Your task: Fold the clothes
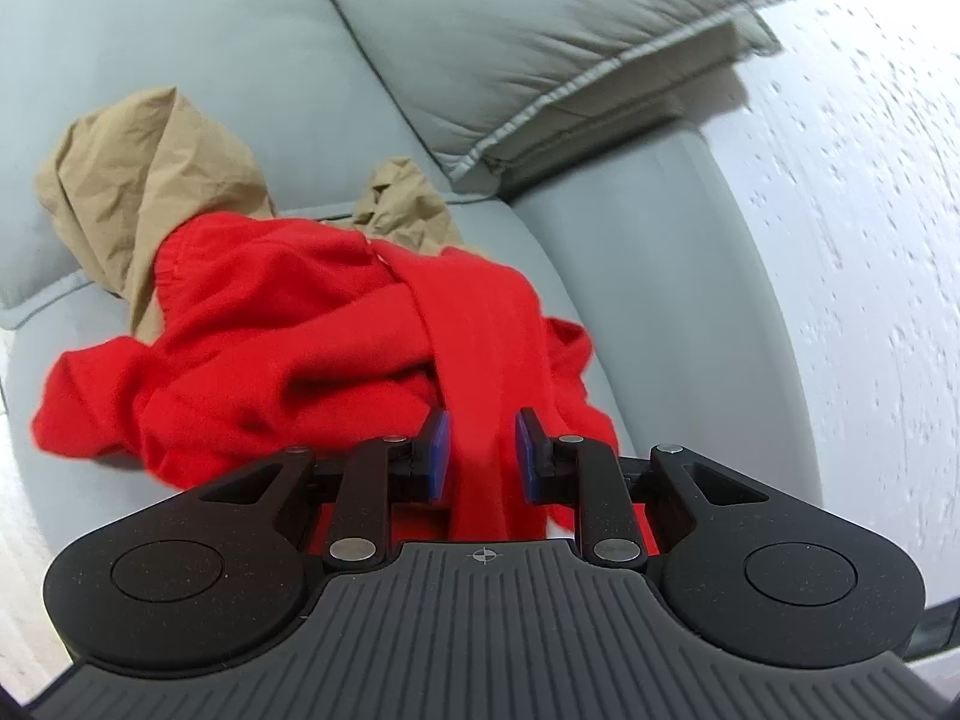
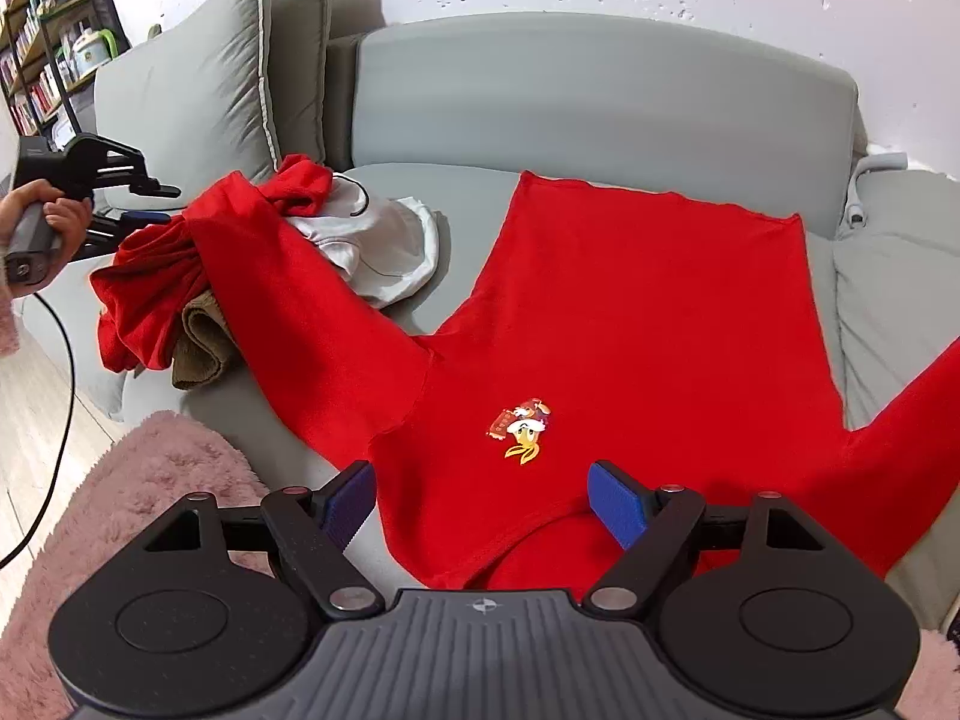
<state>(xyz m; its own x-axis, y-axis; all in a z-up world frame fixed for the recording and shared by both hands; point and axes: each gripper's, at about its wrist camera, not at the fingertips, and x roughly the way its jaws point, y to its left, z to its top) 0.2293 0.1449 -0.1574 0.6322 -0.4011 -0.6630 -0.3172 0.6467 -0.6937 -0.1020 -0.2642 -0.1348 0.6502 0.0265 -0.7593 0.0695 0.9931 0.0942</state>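
A: Where is the red sweater (image 2: 630,312)?

B: Spread flat on the grey sofa (image 2: 600,90) seat, chest up, with a small cartoon badge (image 2: 523,429) near the neckline. One sleeve (image 2: 288,282) runs out toward ten o'clock in the right wrist view, over a heap of clothes.

A: What is in the heap?

B: A crumpled red garment (image 1: 240,330), a tan one (image 1: 120,180) beneath it and a white one (image 2: 372,240) beside it.

A: And the right gripper (image 2: 483,501)?

B: Its jaws stand wide apart over the collar at six o'clock, holding nothing; the blue pads (image 2: 615,504) hang just above the fabric.

A: The left gripper (image 1: 482,456)?

B: Partly open. A band of the sleeve runs between its pads (image 1: 438,456), with gaps on both sides, so it is not clamped. In the right wrist view it sits at nine o'clock, in the person's hand (image 2: 45,222).

A: Anything on the floor?

B: A pink shaggy rug (image 2: 162,474) at seven o'clock.
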